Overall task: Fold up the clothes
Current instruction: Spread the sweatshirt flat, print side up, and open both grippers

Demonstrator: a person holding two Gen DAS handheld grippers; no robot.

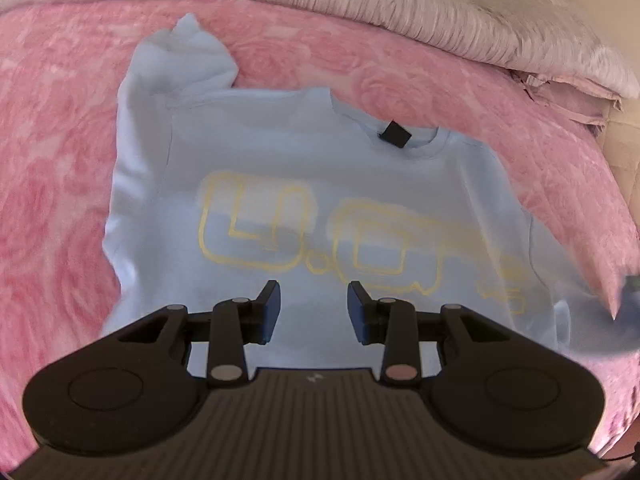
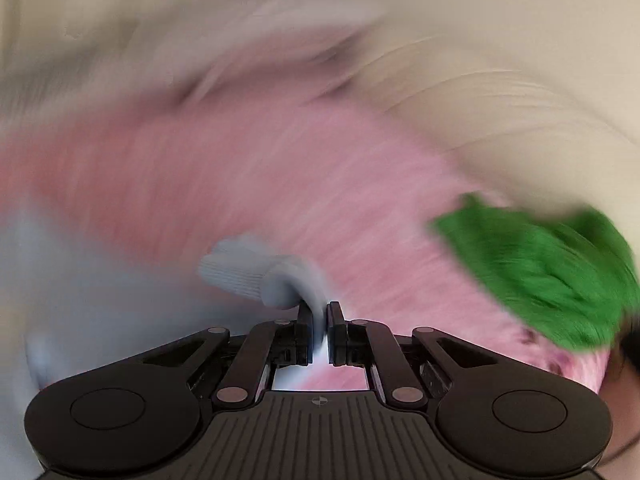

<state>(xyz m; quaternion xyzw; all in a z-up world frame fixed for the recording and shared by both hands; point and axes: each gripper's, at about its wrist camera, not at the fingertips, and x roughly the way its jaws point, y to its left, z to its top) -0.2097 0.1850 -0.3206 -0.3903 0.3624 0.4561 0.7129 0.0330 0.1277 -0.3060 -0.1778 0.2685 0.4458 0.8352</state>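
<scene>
R fingers [image 2: 320, 316] clenched on ribbed cuff [image 2: 236, 270] of soft lt-blue sweatshirt [image 1: 304, 184]; L fingers [image 1: 314, 300] released above it, fuzzy pink blanket [image 1: 52, 160]

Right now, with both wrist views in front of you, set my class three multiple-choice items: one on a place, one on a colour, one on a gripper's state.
1. Where does the light blue sweatshirt lie?
A. on a wooden floor
B. on the pink blanket
C. on a hanger

2. What colour is the lettering on its chest?
A. yellow
B. red
C. black

3. What is the right gripper doing?
A. standing open over nothing
B. clamping a green cloth
C. clamping a light blue sleeve cuff

Answers: 1 B, pink blanket surrounds it; 2 A, the outlines are yellow; 3 C, blue fabric is pinched between closed pads.
</scene>
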